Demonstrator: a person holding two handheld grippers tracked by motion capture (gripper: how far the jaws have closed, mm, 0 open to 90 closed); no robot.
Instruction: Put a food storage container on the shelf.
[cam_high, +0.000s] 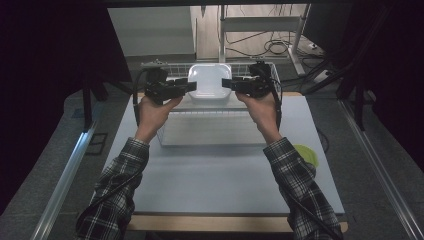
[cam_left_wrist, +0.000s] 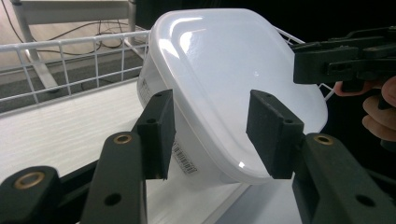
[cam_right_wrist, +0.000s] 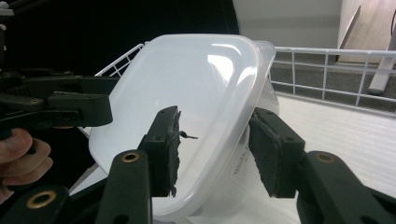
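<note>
A white plastic container (cam_high: 209, 80) with a closed lid stands tilted at the far end of a white wire basket (cam_high: 210, 142). My left gripper (cam_high: 192, 86) is at the container's left edge and my right gripper (cam_high: 225, 83) at its right edge, the two pointing at each other. In the left gripper view, the open jaws (cam_left_wrist: 212, 135) straddle the rim of the container (cam_left_wrist: 224, 84) without pressing on it. In the right gripper view, the jaws (cam_right_wrist: 215, 149) likewise stand apart around the lidded edge (cam_right_wrist: 187, 93). Each view shows the other gripper (cam_left_wrist: 336, 63) (cam_right_wrist: 70, 107) across the lid.
The basket sits on a pale table (cam_high: 215, 190), its wire walls (cam_left_wrist: 60, 60) (cam_right_wrist: 327, 70) rising behind the container. A yellow-green object (cam_high: 306, 152) lies on the table by my right sleeve. Dark curtains hang on both sides, with cables and desk legs on the floor beyond.
</note>
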